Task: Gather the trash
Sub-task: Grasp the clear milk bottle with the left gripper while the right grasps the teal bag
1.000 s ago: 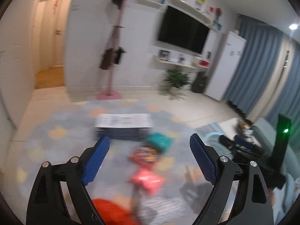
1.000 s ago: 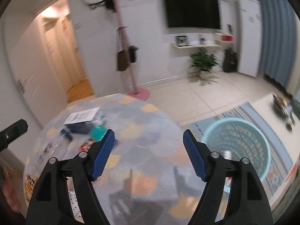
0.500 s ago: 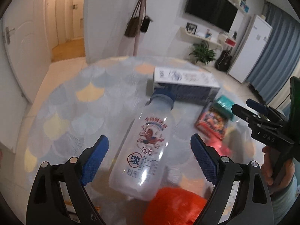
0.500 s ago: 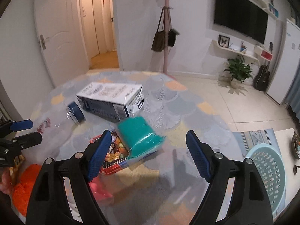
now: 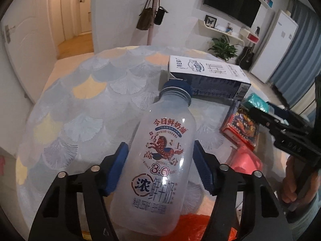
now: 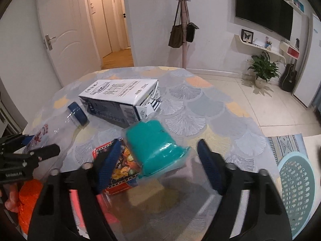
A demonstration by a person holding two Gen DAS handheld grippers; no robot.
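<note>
A clear plastic milk bottle (image 5: 160,156) with a blue cap lies on the round table (image 5: 86,104). My left gripper (image 5: 160,166) has its blue pads on both sides of the bottle's body, touching or nearly touching it. The bottle also shows in the right wrist view (image 6: 60,126). My right gripper (image 6: 158,158) is open around a teal packet (image 6: 154,146) that lies on a red printed box (image 6: 120,170). A white and dark blue carton (image 6: 120,102) lies behind them.
A pink packet (image 5: 244,160) and an orange bag (image 6: 28,202) lie at the table's near side. A light blue perforated bin (image 6: 297,184) stands on the floor to the right. A coat stand (image 6: 183,30) and a potted plant (image 6: 262,68) are beyond the table.
My left gripper has moved forward over the bottle and narrowed around its body. My right gripper has come down and forward around the teal packet.
</note>
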